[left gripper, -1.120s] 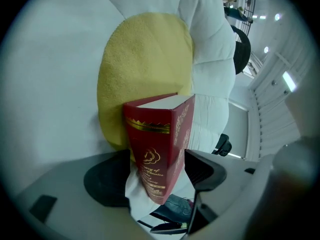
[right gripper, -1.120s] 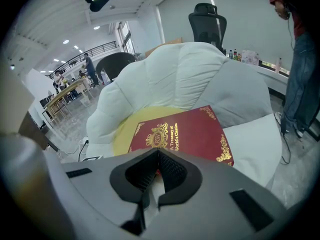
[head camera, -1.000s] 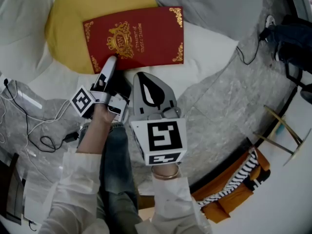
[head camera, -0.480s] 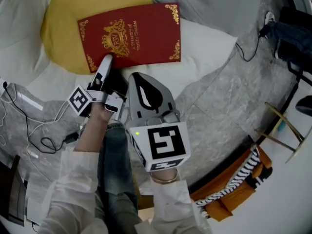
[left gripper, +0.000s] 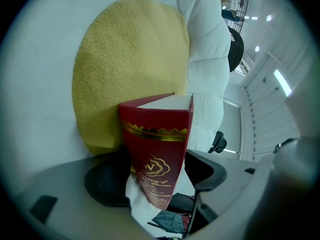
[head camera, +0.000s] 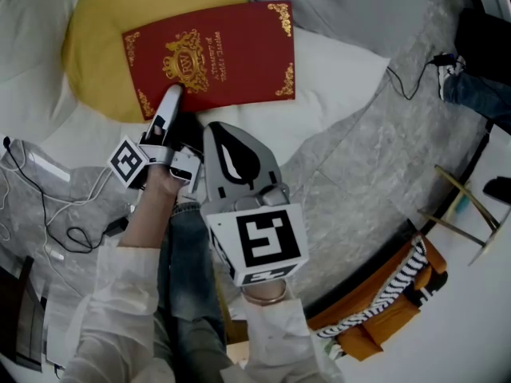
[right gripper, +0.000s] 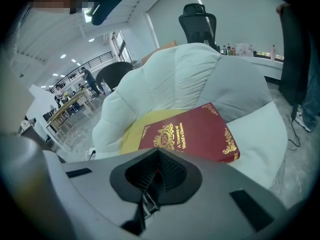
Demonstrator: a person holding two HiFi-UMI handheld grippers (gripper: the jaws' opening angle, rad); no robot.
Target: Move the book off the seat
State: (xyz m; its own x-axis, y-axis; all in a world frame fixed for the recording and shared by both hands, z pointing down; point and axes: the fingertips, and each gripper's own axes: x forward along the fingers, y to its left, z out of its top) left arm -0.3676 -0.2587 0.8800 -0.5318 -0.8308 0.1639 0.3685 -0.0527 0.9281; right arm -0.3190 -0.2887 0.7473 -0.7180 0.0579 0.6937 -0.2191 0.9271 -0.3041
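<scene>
White padded seat [head camera: 343,70] fills the upper head view, with grey floor [head camera: 375,190] off toward 4 o'clock.

Left gripper [head camera: 170,100]: rolled onto its side, one jaw over the cover and one under, straddling the near edge of the book [head camera: 215,54]. In the left gripper view a corner of the book stands between both pads. They look closed onto it, though contact at the right-hand pad is not fully clear. The hold is at the book's 7 o'clock corner, presumably to lift that edge and draw the book clear.

Right gripper [head camera: 233,146]: jaws together, nothing in them. It sits at 5 o'clock of the left one, apart from the book, and I judge it spare for now.

Book lies flat, partly on a yellow cushion [head camera: 92,50] at its 9 o'clock. It is not yet off the seat.
</scene>
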